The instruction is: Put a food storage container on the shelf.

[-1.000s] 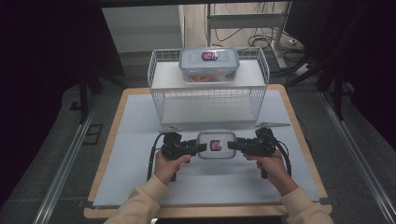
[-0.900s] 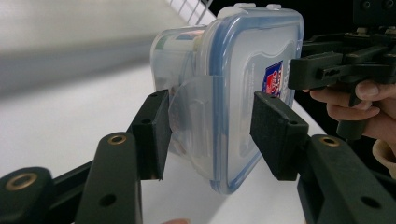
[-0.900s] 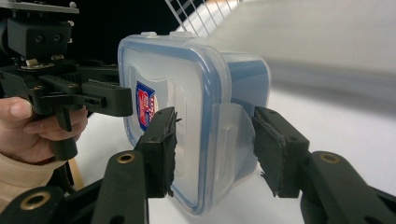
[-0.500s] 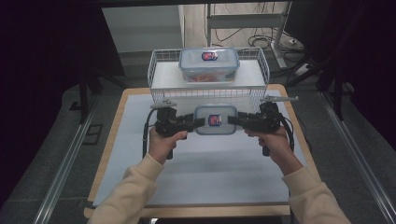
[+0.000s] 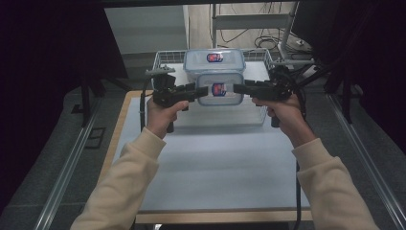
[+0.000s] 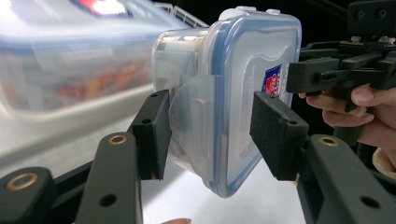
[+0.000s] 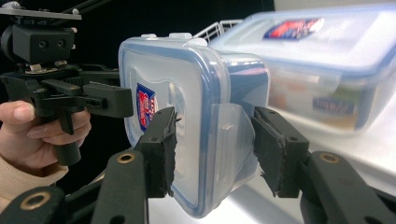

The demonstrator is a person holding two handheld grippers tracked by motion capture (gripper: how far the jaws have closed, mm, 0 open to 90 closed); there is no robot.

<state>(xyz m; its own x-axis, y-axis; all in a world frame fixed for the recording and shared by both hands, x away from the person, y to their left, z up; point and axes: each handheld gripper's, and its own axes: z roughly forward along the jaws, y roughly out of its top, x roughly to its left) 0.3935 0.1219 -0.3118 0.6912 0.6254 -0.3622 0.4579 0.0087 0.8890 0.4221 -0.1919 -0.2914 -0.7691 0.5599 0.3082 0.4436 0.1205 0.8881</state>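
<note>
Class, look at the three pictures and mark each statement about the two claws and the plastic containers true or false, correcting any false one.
1. The small container is clamped at both ends, by the left claw and the right claw. True.
2. The small container rests on the table. False: it is held in the air above it.
3. A second, larger container sits on the wire basket. True.
4. The small container's lid is off. False: the blue-rimmed lid is on.
5. The larger container is empty. False: the left claw's view shows colourful contents, blurred.
</note>
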